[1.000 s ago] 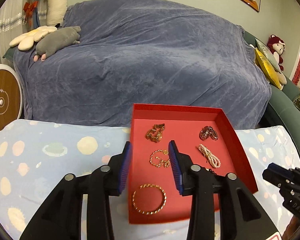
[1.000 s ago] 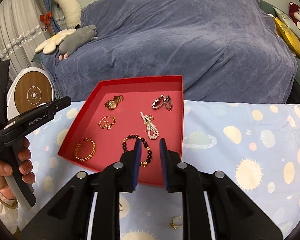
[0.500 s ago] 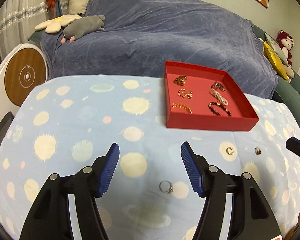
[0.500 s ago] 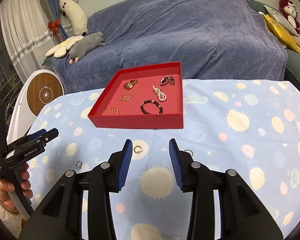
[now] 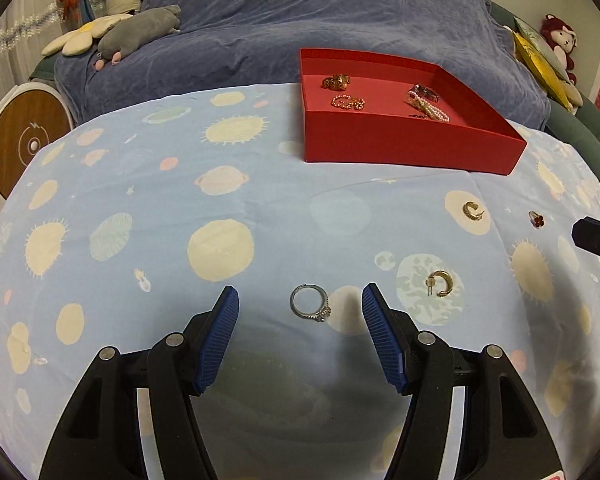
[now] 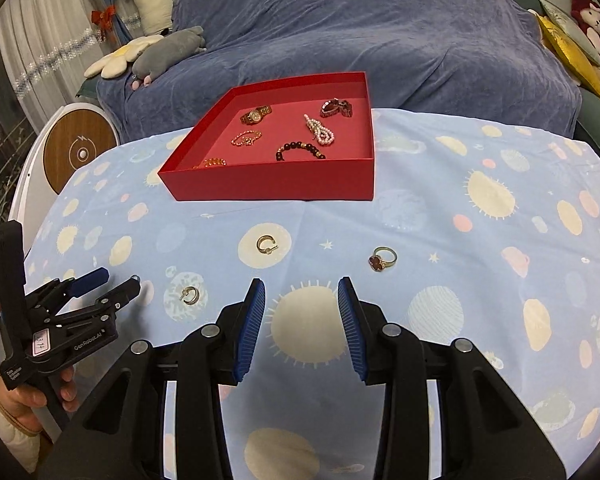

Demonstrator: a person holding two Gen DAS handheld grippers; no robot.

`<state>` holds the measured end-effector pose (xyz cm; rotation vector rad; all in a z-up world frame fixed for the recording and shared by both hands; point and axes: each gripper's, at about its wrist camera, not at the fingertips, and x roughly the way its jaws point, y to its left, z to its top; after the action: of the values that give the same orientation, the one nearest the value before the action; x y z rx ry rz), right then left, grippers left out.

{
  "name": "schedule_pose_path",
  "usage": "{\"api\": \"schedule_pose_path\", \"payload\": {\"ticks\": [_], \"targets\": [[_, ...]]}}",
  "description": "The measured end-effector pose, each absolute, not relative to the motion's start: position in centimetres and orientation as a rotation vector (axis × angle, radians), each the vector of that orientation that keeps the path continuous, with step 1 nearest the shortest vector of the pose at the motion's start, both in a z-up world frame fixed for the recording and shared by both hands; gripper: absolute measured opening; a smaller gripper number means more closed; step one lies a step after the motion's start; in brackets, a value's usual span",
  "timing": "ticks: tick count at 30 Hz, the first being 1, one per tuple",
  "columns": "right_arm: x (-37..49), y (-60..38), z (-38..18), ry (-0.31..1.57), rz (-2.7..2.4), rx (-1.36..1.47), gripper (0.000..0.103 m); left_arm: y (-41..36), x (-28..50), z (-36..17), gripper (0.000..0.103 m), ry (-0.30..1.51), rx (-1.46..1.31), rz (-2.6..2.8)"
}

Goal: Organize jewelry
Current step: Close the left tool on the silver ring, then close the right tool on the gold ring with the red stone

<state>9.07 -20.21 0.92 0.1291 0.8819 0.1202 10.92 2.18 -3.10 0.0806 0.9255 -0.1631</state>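
A red tray (image 5: 400, 148) (image 6: 268, 184) stands at the far side of the table and holds watches, bracelets and a pearl strand. On the blue patterned cloth lie a silver ring (image 5: 310, 306), two gold hoop earrings (image 5: 442, 283) (image 5: 473, 211) (image 6: 266, 244) (image 6: 190, 295) and a red-stone ring (image 5: 535, 218) (image 6: 382, 259). My left gripper (image 5: 300, 296) (image 6: 116, 282) is open just above the cloth. The silver ring lies between its fingertips, untouched. My right gripper (image 6: 301, 290) is open over bare cloth, with the red-stone ring ahead to its right.
Behind the table is a sofa under a blue-grey cover (image 6: 380, 32) with plush toys (image 6: 168, 52) on its left arm. A round white and wood device (image 6: 80, 152) stands off the table's left edge. A person's hand (image 6: 28, 400) holds the left gripper.
Both grippers pulled back from over the tray to the near part of the table and sank lower. Both sets of jaws widened. The silver ring now lies between the left fingers.
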Motion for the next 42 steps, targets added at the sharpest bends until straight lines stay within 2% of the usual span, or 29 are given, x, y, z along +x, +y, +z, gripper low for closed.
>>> {"api": "schedule_pose_path", "payload": {"ticks": [6,13,16,17,35,42], "targets": [[9.1,-20.1,0.7,0.893,0.122,0.124,0.037,2.0,11.4,-4.0,0.060,0.935,0.087,-0.167],[9.5,-21.0,0.4,0.906,0.100,0.142,0.037,1.5,11.2,-4.0,0.038,0.914,0.122,-0.181],[9.6,-21.4,0.0,0.913,0.086,0.144,0.037,1.3,11.1,-3.9,0.020,0.909,0.132,-0.193],[9.7,-21.6,-0.2,0.916,0.078,0.145,0.038,1.2,11.1,-3.8,0.018,0.910,0.133,-0.200],[14.0,-24.4,-3.3,0.948,-0.053,0.176,0.039,2.9,11.2,-0.9,0.017,0.891,-0.006,-0.249],[14.2,-23.8,-4.1,0.942,-0.070,0.148,0.031,3.0,11.3,-0.9,0.018,0.893,-0.009,-0.248]]}}
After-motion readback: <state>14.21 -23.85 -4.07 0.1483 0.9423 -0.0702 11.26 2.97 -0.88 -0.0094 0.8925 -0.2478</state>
